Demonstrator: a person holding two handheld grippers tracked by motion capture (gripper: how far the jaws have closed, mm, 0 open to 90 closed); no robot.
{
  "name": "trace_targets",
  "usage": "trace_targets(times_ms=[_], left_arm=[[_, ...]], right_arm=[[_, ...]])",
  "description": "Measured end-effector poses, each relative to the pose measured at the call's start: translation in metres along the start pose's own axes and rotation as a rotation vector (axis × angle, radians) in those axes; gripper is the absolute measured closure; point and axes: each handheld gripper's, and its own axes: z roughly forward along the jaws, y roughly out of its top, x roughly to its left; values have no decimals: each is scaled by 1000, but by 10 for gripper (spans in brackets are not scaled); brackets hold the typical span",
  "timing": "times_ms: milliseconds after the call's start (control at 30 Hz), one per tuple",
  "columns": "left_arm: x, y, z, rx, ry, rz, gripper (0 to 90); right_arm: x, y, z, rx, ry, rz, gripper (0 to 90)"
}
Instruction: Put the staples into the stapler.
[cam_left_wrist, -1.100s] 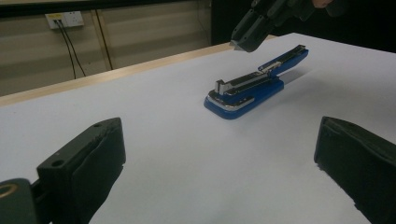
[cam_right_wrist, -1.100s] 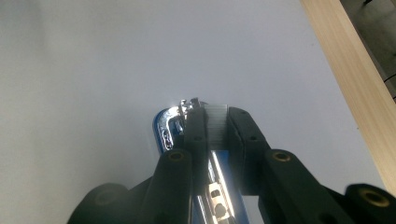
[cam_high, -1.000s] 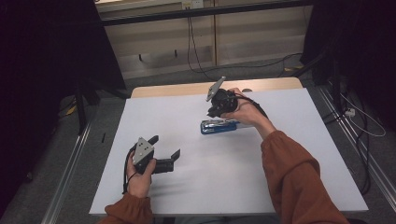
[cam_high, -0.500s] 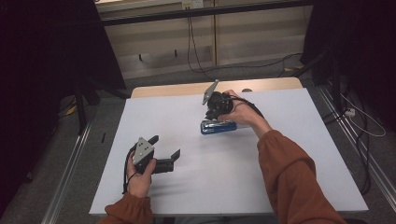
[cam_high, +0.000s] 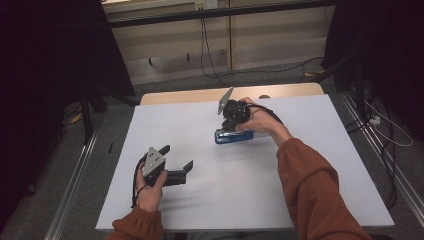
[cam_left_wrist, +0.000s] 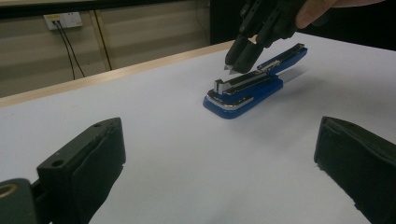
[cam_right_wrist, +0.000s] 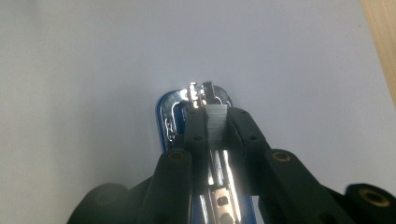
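Note:
A blue stapler (cam_high: 234, 136) lies open on the white table (cam_high: 300, 165), its metal staple channel facing up (cam_left_wrist: 243, 88). My right gripper (cam_high: 230, 125) points down over the stapler's front end. It is shut on a short strip of staples (cam_right_wrist: 216, 128), held just above the channel. In the left gripper view the right gripper's (cam_left_wrist: 232, 69) tips hover at the channel. My left gripper (cam_high: 176, 157) lies on the table at the near left, open and holding nothing, and faces the stapler.
The table's far wooden edge (cam_high: 200, 95) runs behind the stapler. Metal rails (cam_high: 75, 190) flank the table on the floor, and cables (cam_high: 380, 125) lie at the right. Bare white surface spreads between the two grippers.
My right gripper has shifted slightly left and lower over the stapler, still holding the staples. The left gripper has stayed in place.

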Motion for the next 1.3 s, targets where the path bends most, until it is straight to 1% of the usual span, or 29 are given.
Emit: trace_targets(times_ms=[100,167,233,300,533,667,767,833,1000,1067,1133,1167,1300], left_arm=[[0,0,0,1,-2,1,21],[0,0,0,1,-3,1,21],[0,0,0,1,-2,1,21],[0,0,0,1,-2,1,21],[1,0,0,0,9,-2,21],[0,0,0,2,3,1,21],[0,0,0,2,0,1,21],[0,0,0,3,6,2,21],[0,0,0,3,4,3,21],[0,-1,0,2,4,1,21],[0,-1,0,2,4,0,21],[0,-1,0,3,4,1,21],[0,-1,0,4,5,4,21]], right_arm=[[-1,-2,0,7,2,1,791],[-2,-3,1,5,13,-2,791],[-1,-3,2,8,20,9,791],[-2,-3,4,10,33,1,791],[-2,-4,8,11,40,-2,791],[-3,-6,8,20,37,-4,791],[-4,-6,10,24,51,-9,791],[-4,-6,10,26,50,-12,791],[-4,-4,10,29,52,-19,791],[-4,-3,11,28,53,-33,791],[-3,-3,11,31,57,-34,791],[-4,-2,11,27,58,-47,791],[-4,-1,11,47,58,-49,791]])
